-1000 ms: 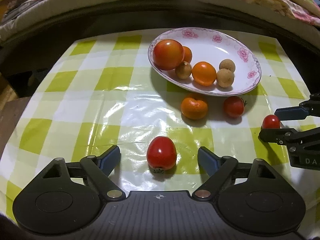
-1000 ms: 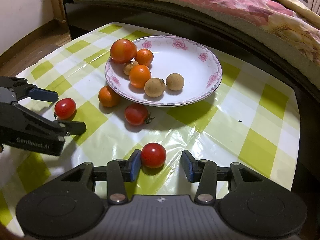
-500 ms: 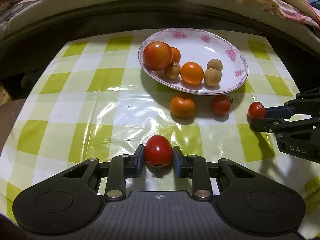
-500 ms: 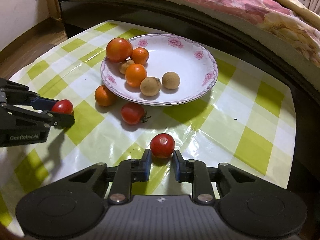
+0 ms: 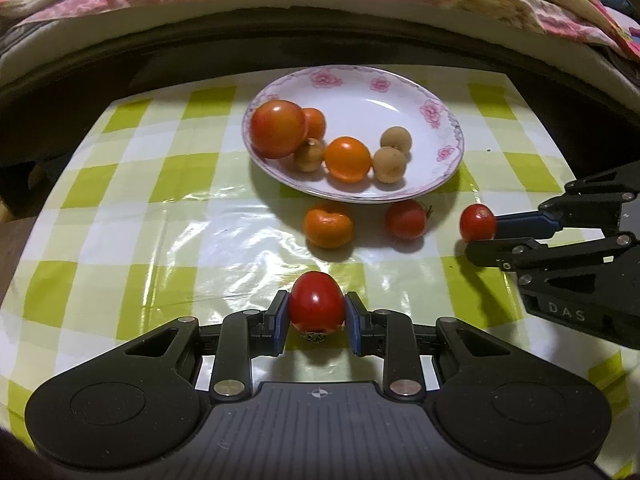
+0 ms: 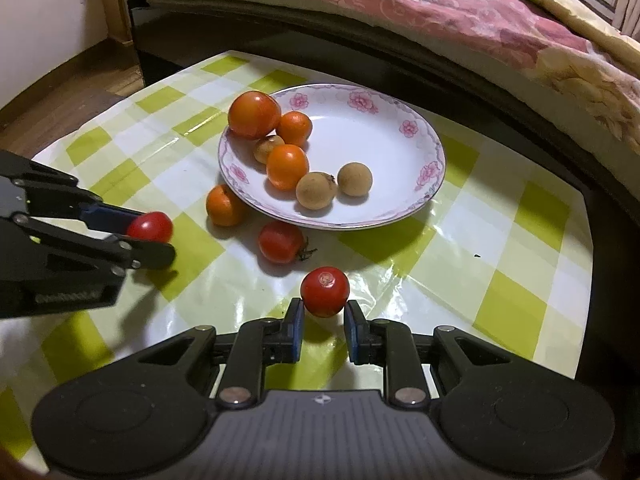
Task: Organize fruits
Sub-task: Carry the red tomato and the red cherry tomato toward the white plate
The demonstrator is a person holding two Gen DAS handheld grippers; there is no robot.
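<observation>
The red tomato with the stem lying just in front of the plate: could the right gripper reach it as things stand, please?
Probably not yet: the right gripper is shut on a small red tomato, so it would have to put that down first. Otherwise the stemmed tomato lies just ahead on bare tablecloth, with nothing between.

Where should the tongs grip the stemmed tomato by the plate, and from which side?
Grip the stemmed tomato across its round middle, coming from the near side, tilted down. The plate rim crowds its far side, and the stem sticks out right, so keep pads clear of it.
</observation>
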